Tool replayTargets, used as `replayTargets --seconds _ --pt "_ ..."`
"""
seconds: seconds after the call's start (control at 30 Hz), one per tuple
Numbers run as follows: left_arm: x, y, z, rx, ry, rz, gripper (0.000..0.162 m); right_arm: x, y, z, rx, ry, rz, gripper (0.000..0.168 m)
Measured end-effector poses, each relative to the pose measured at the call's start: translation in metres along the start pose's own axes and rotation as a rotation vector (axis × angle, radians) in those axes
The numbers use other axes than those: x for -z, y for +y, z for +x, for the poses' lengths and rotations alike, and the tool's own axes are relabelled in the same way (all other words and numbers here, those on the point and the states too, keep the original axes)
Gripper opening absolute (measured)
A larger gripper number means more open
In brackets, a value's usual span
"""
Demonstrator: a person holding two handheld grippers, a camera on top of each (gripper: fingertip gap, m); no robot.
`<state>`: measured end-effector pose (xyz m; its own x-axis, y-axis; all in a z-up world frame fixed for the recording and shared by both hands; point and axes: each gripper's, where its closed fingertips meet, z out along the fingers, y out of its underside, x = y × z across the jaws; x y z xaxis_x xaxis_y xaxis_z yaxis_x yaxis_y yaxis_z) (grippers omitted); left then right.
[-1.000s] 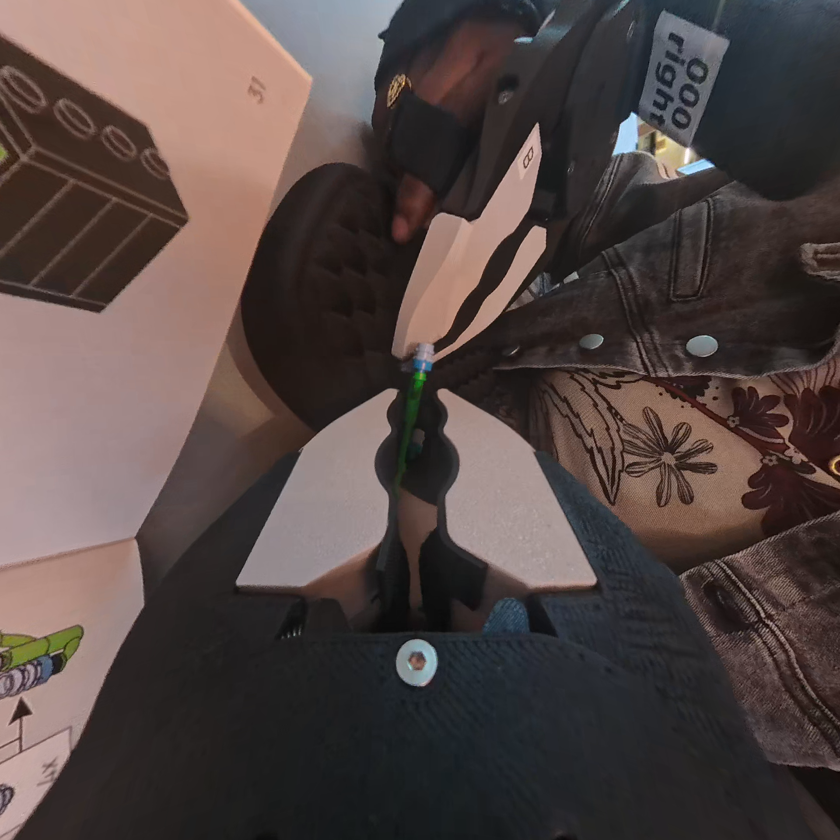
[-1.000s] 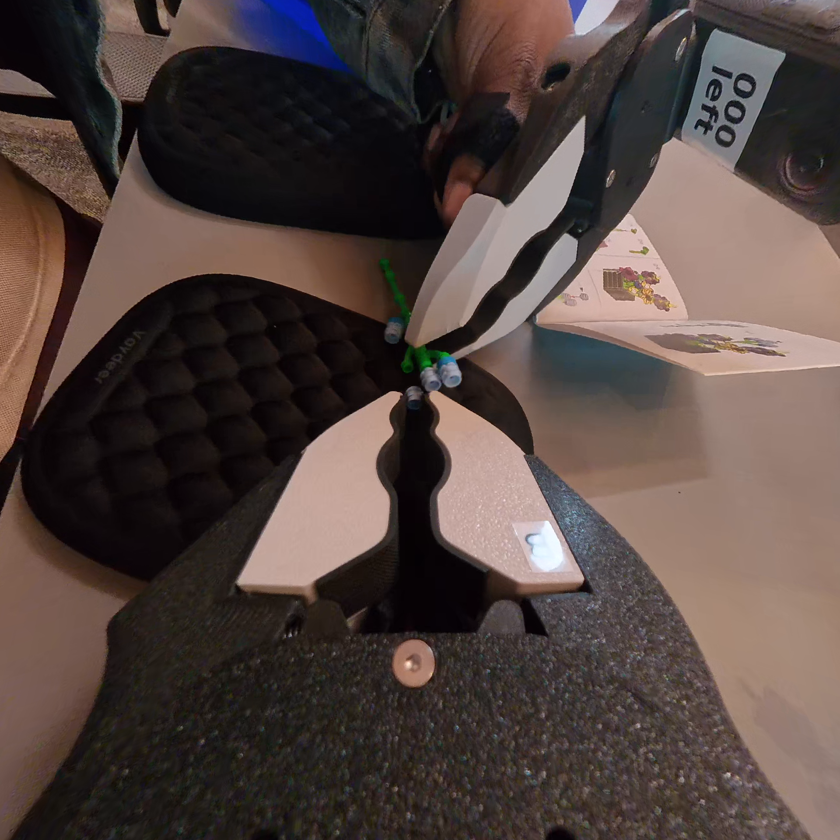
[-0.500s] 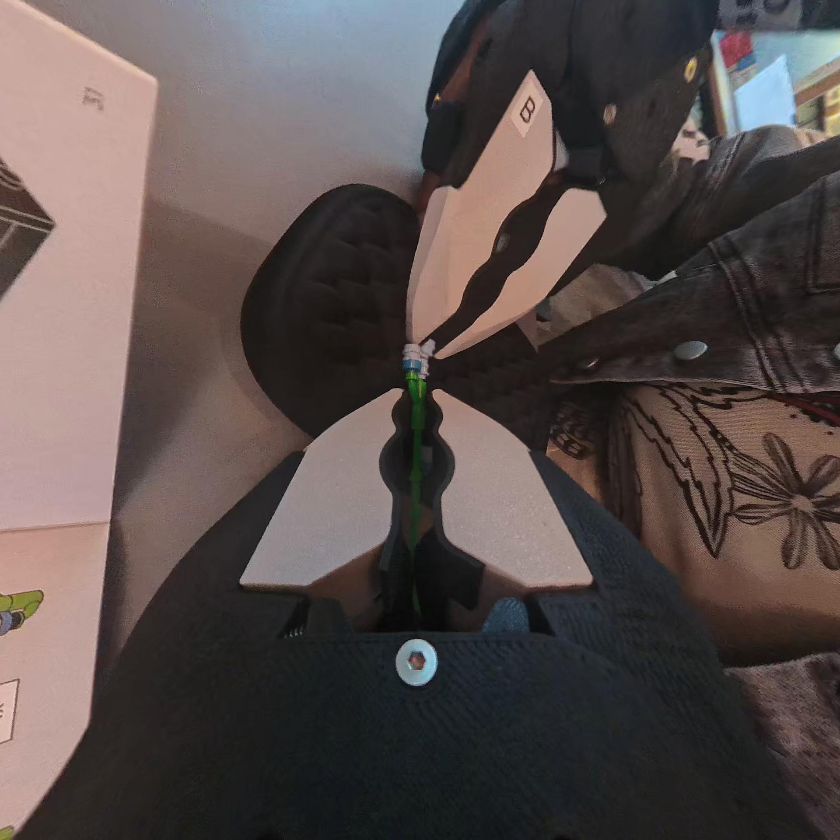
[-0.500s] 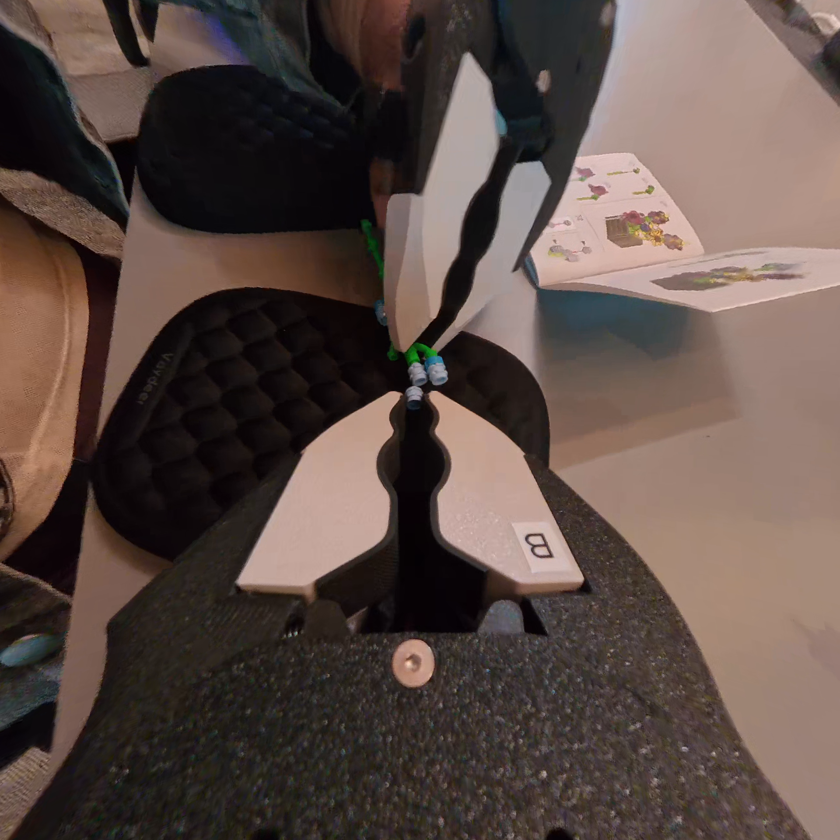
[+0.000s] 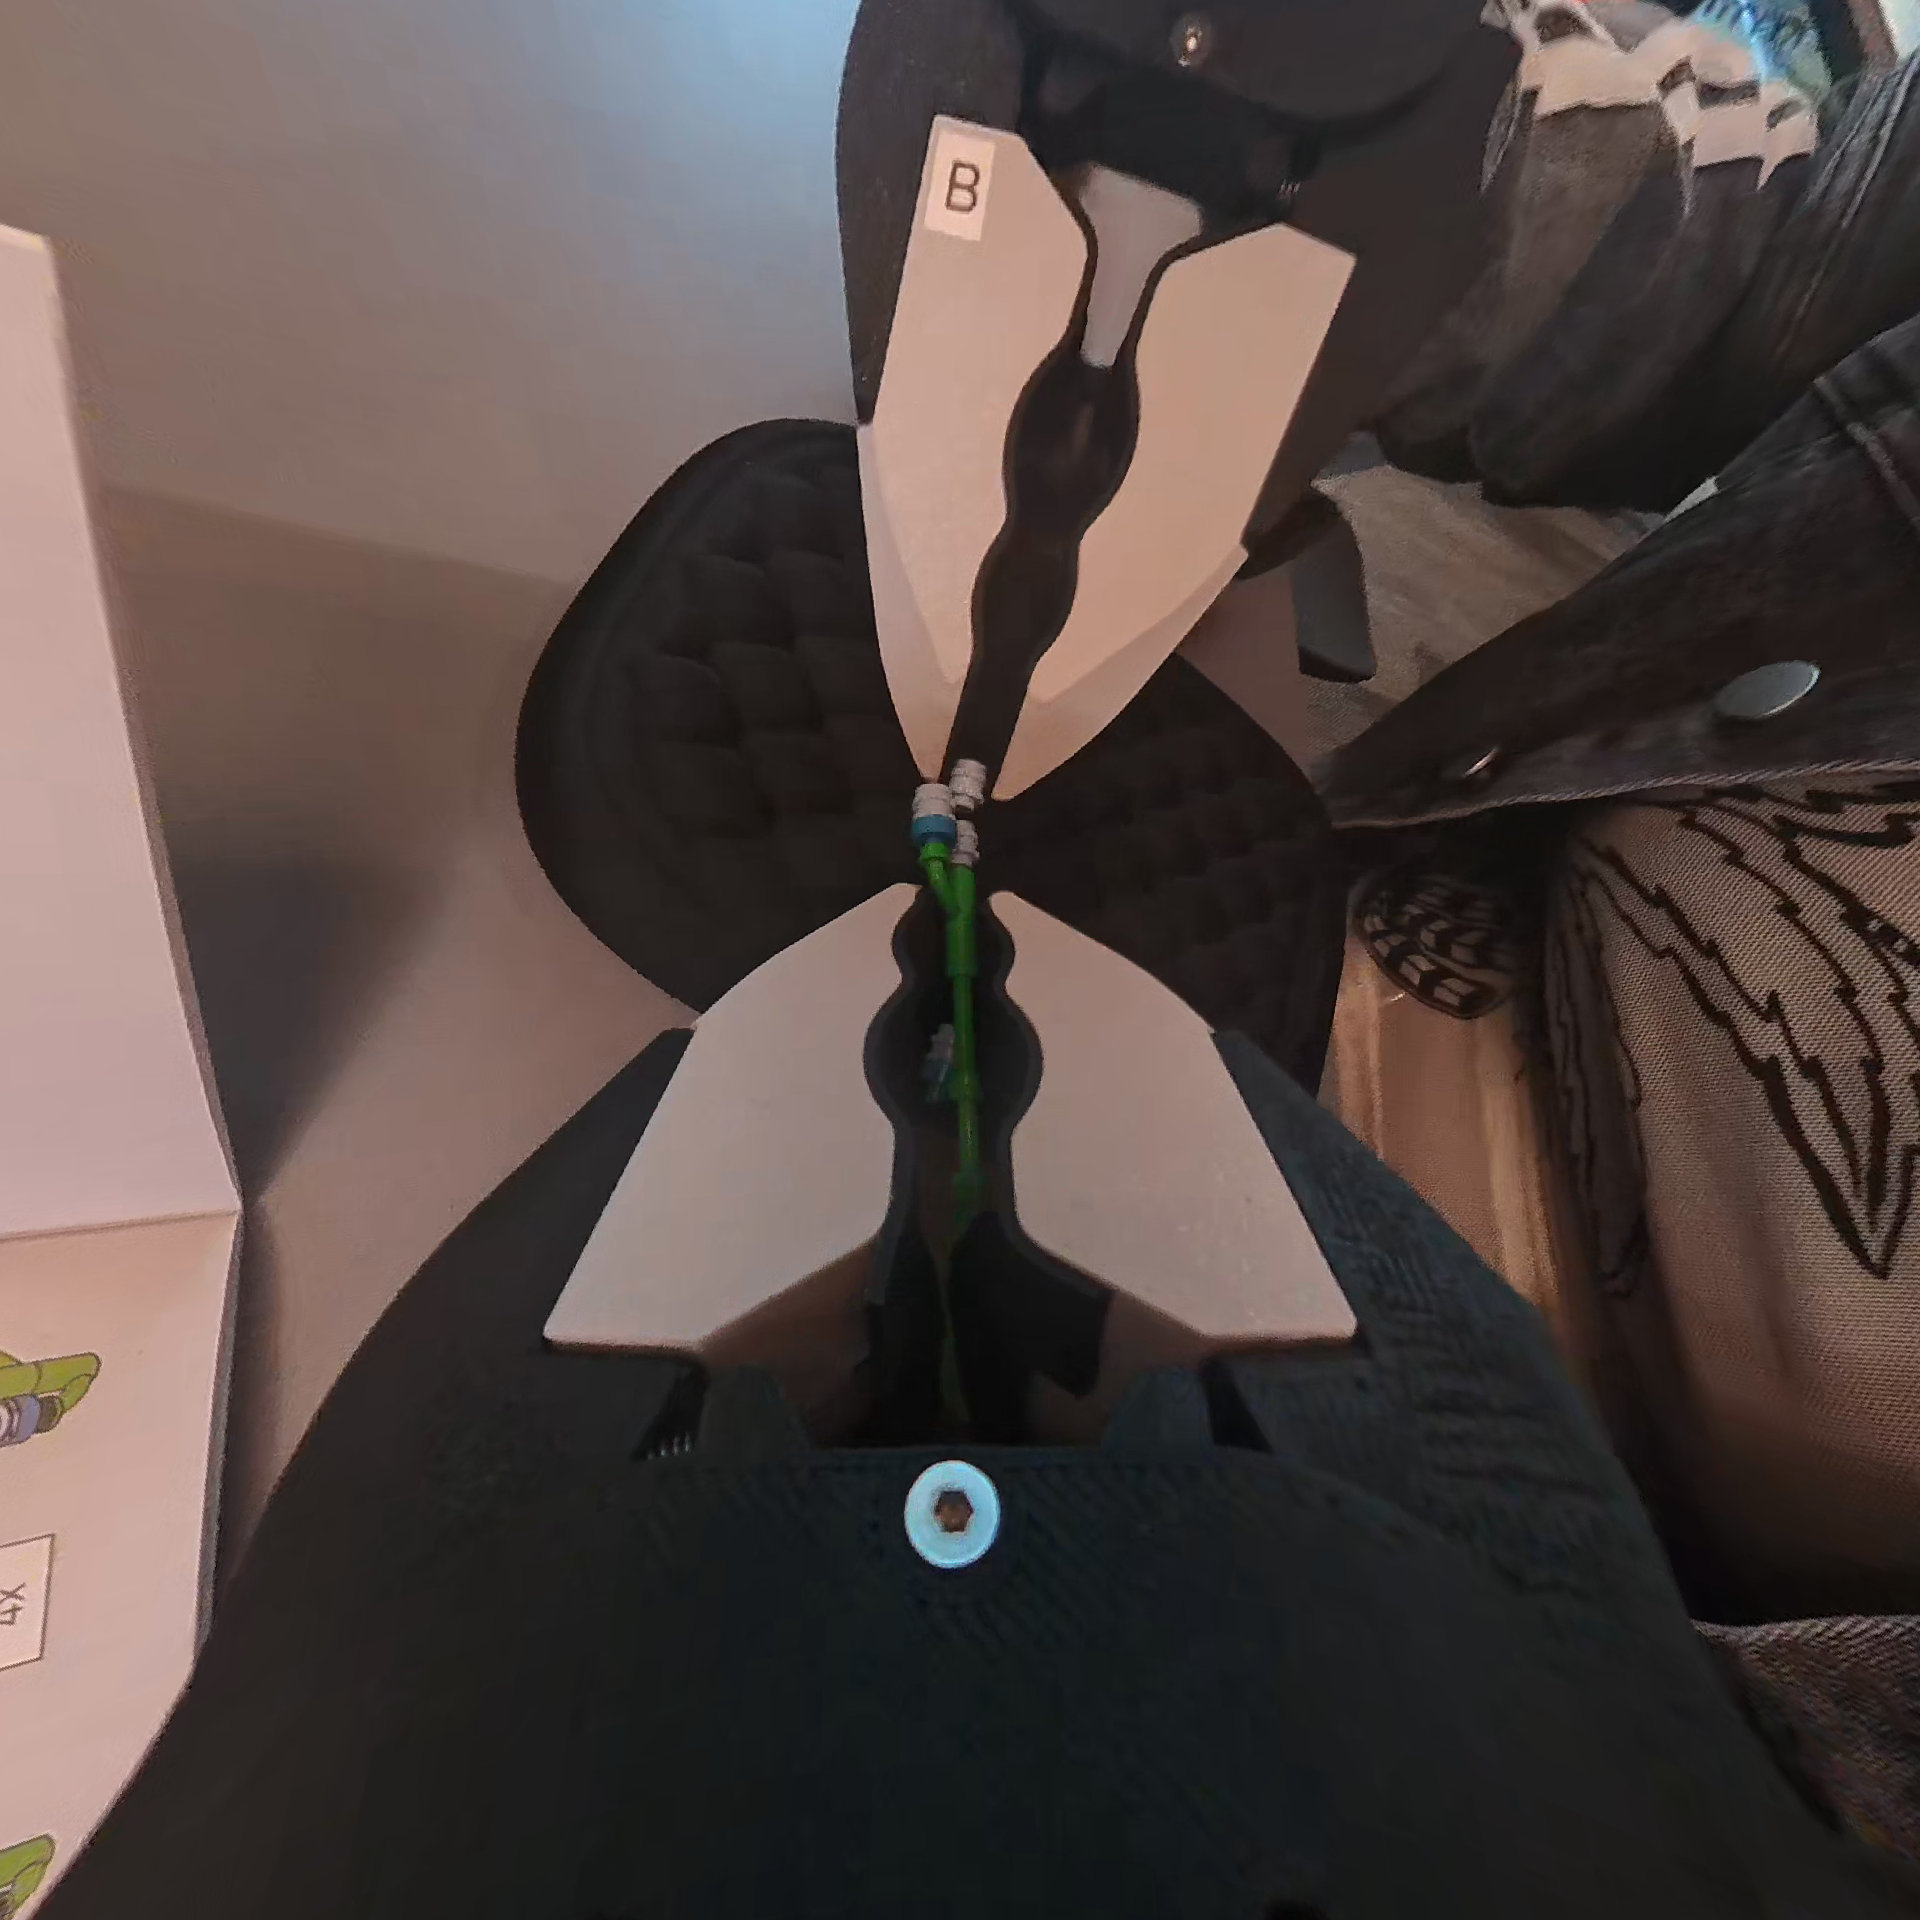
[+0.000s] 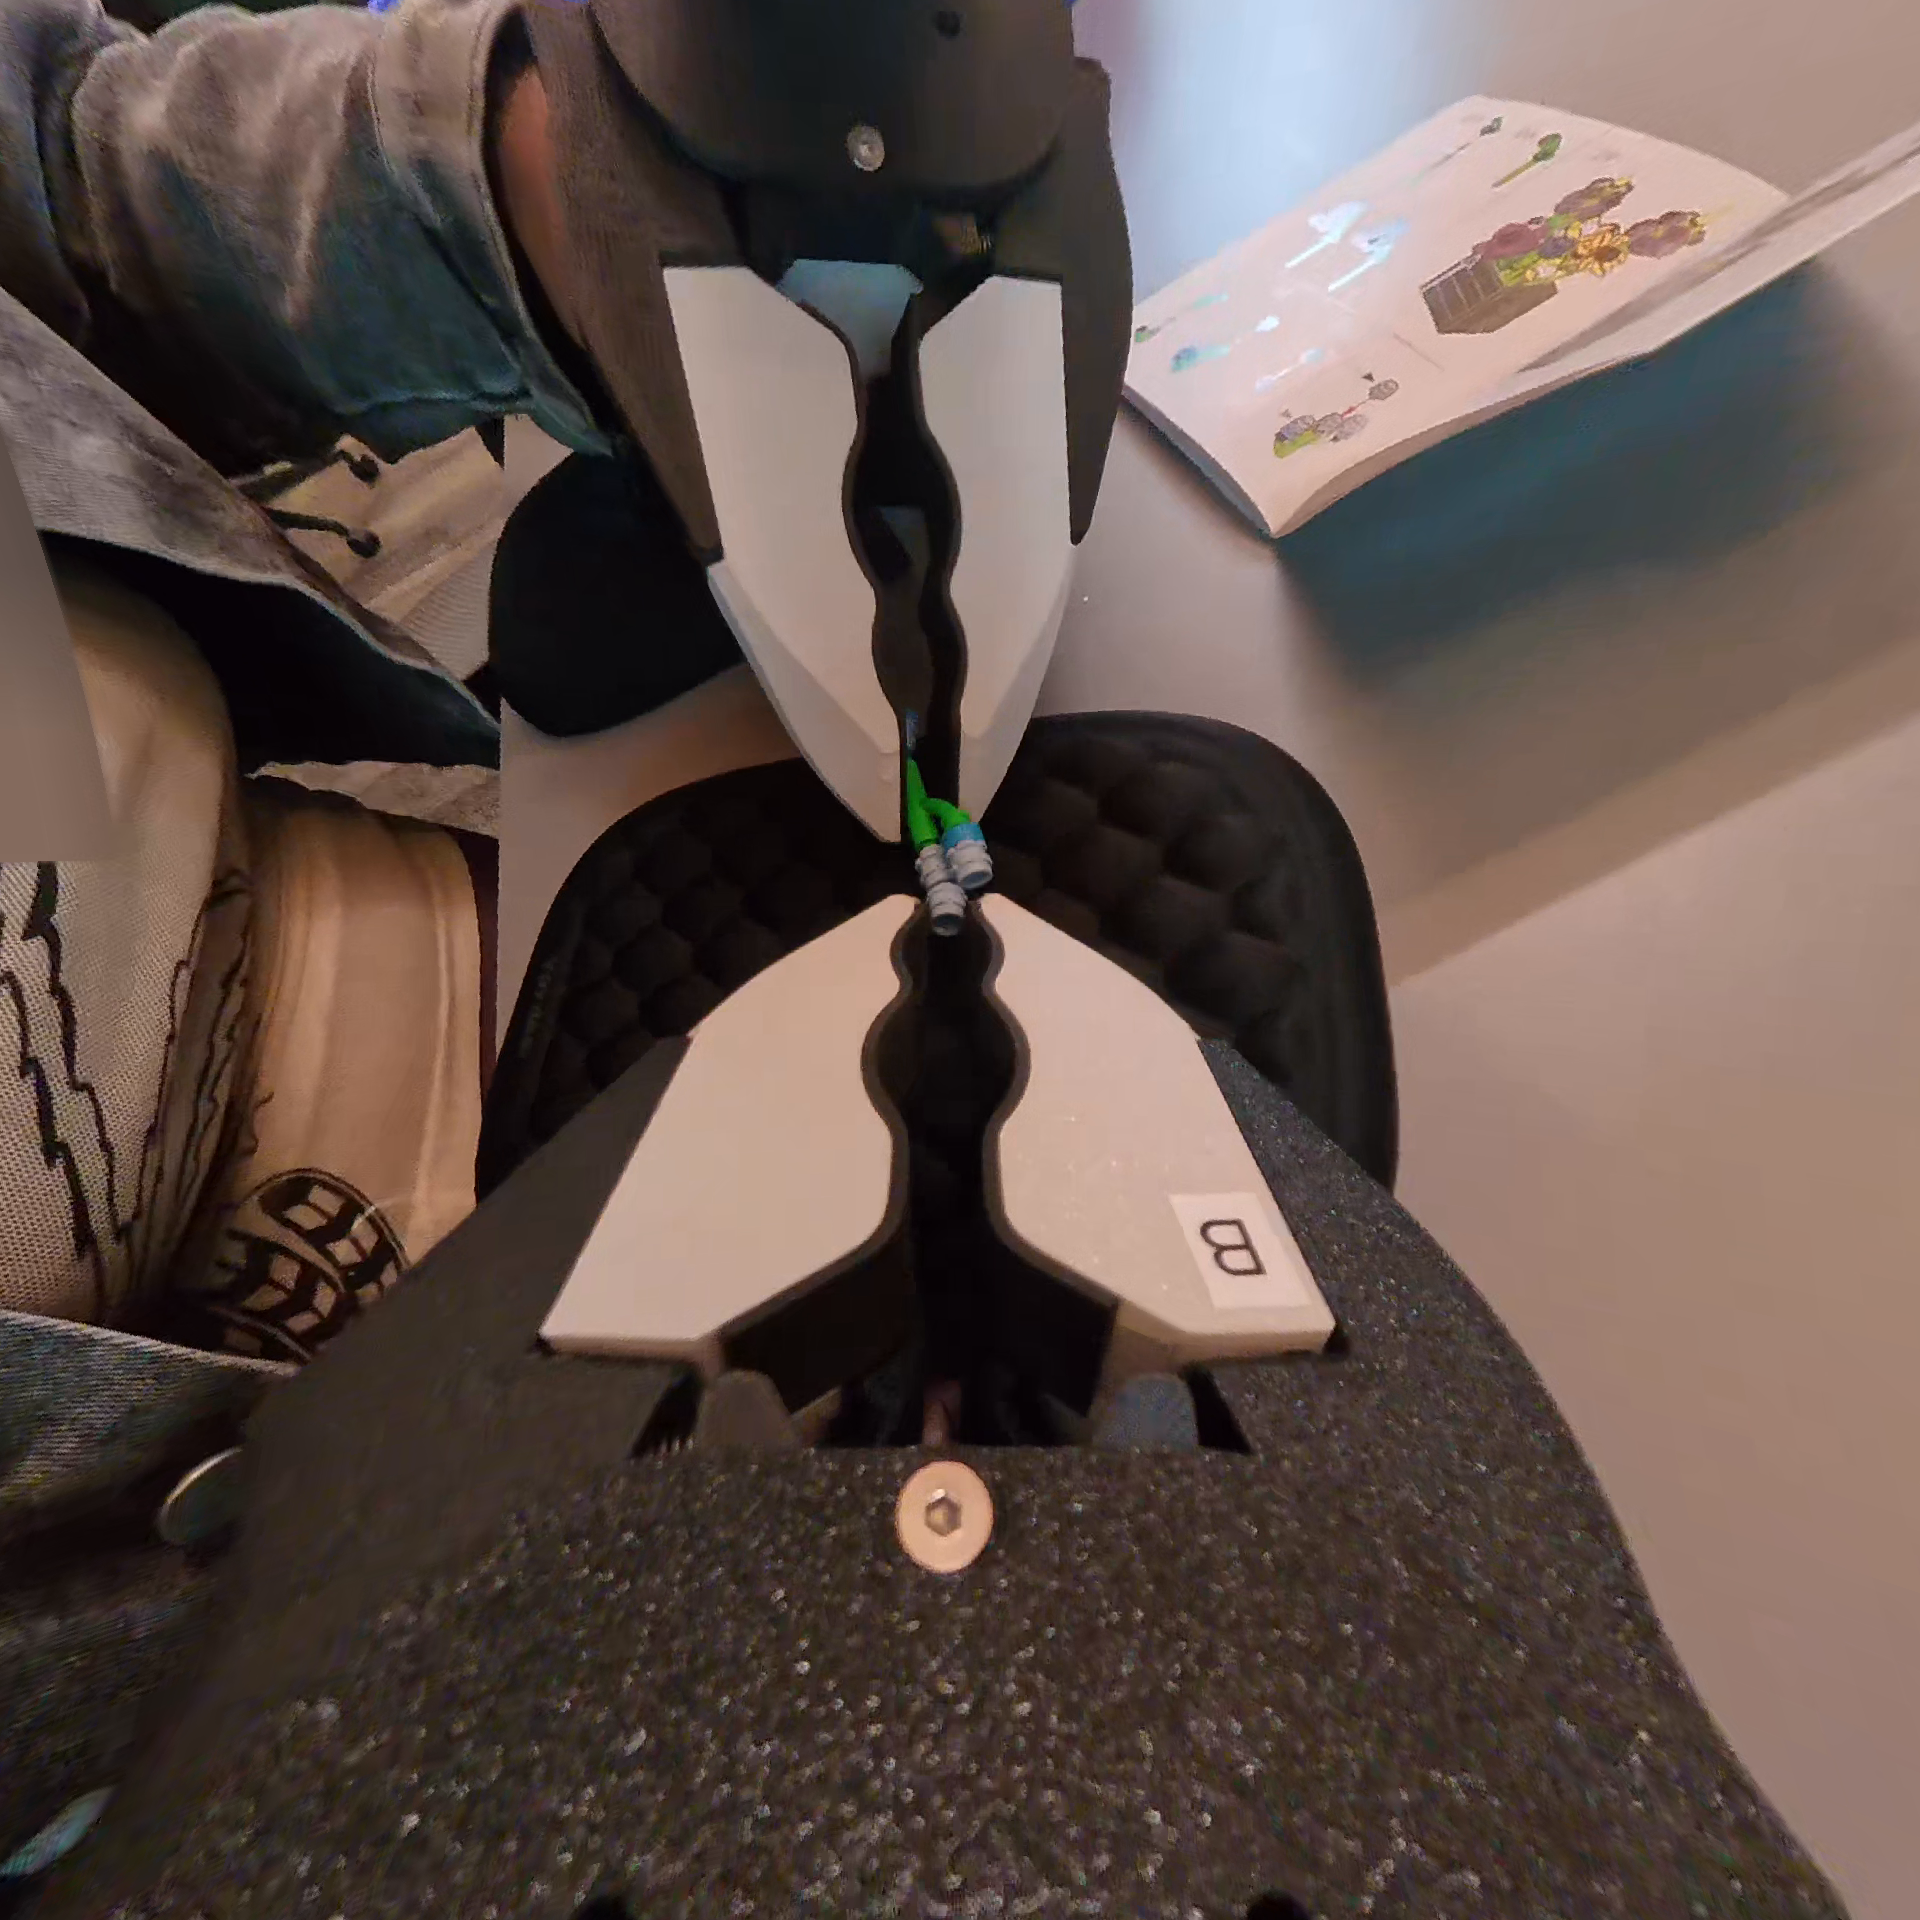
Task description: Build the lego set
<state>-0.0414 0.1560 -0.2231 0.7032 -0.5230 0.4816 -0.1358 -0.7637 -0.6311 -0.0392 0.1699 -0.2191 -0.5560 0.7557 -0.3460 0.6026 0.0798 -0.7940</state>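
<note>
The smooth grey counter (image 6: 1662, 1143) spreads beyond both claws, matte and bare to the right of the right claw. A black foam pad (image 6: 1195, 883) with a quilted, dimpled surface lies directly under the two meeting tips. An open instruction booklet (image 6: 1455, 312), glossy paper with coloured drawings, lies beyond and to the right of the right claw; in the left wrist view its pale pages (image 5: 83, 831) stand to the left of the left claw.

The left claw (image 5: 951, 904), with flat pale-grey fingers and wavy black inner edges, is nearly closed and pinches a thin green lego stem (image 5: 961, 997) that runs back between its fingers. The stem forks just past the tips into small ribbed grey and blue studs.

The right claw (image 6: 945, 909), same build with a grainy black body, is closed on one small grey stud (image 6: 945, 906) at its very tips, touching the stem's forked end.
</note>
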Motion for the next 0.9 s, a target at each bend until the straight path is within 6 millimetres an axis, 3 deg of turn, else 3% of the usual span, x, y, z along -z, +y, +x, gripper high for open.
replayTargets --seconds 0.03,0.9 --pt "-0.001 0.001 0.0 -0.016 -0.007 -0.003 0.01 -0.001 0.001 0.0 0.009 0.0 -0.01 0.007" --pt "0.006 -0.003 0.01 -0.074 0.053 0.079 0.006 0.0 -0.009 -0.01 -0.075 -0.139 0.071 0.007"
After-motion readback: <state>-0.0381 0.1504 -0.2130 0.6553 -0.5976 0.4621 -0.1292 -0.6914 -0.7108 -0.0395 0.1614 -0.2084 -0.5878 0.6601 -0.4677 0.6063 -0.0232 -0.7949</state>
